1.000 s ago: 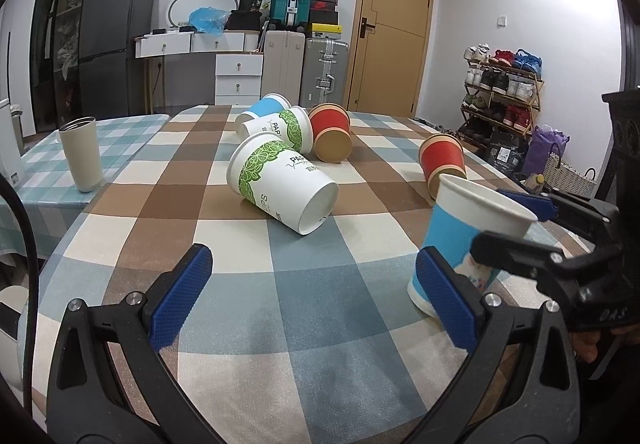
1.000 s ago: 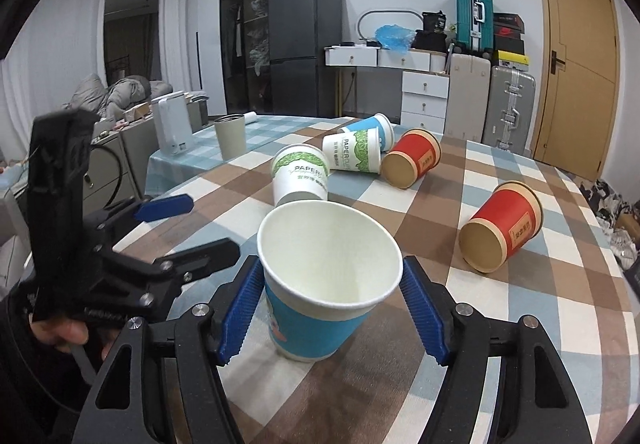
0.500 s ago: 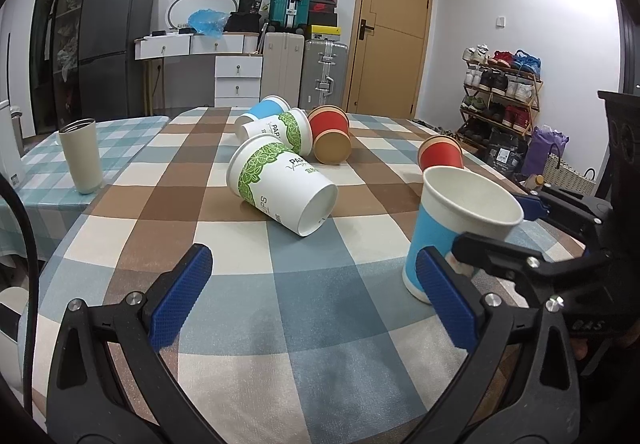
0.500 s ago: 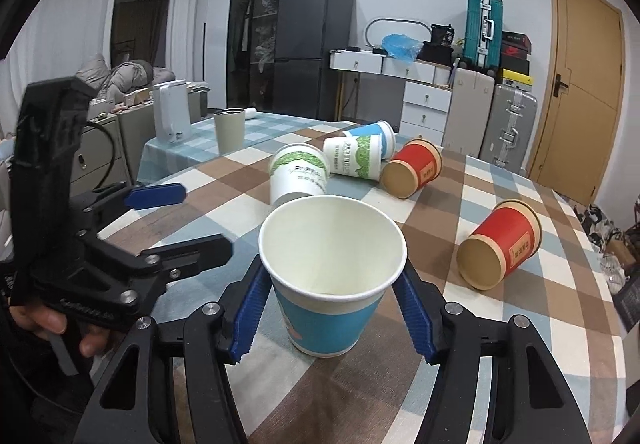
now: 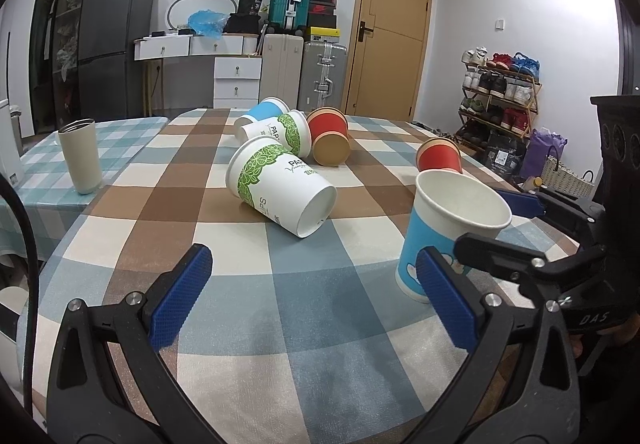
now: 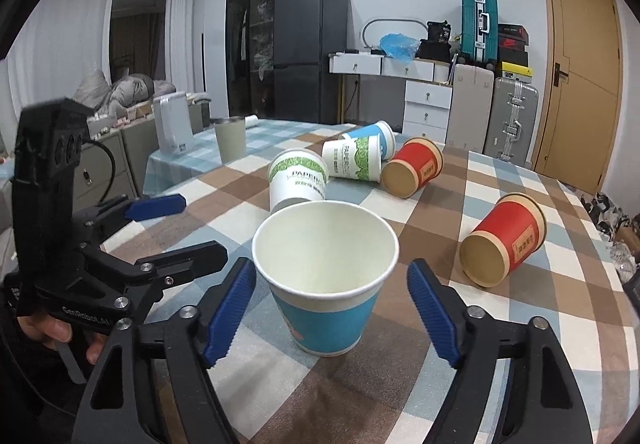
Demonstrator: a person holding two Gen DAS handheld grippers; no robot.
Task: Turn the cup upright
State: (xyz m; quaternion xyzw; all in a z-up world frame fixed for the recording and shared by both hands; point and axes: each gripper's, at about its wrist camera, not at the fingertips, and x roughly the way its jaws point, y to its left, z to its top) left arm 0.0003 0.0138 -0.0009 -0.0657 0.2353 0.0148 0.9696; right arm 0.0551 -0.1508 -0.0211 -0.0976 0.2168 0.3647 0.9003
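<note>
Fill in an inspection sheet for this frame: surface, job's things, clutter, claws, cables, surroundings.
Surface: checked brown, blue and cream tablecloth.
Job's things: blue-and-white paper cup upright, mouth up; five paper cups on their sides: two green-leaf white, two red, one blue.
Clutter: beige metal tumbler upright on the neighbouring table.
Claws: right claw open, pads either side of the upright cup, not touching; left claw open, holding nothing.
Cables: black cable at left edge.
Surroundings: wooden door, suitcases, shoe rack.
</note>
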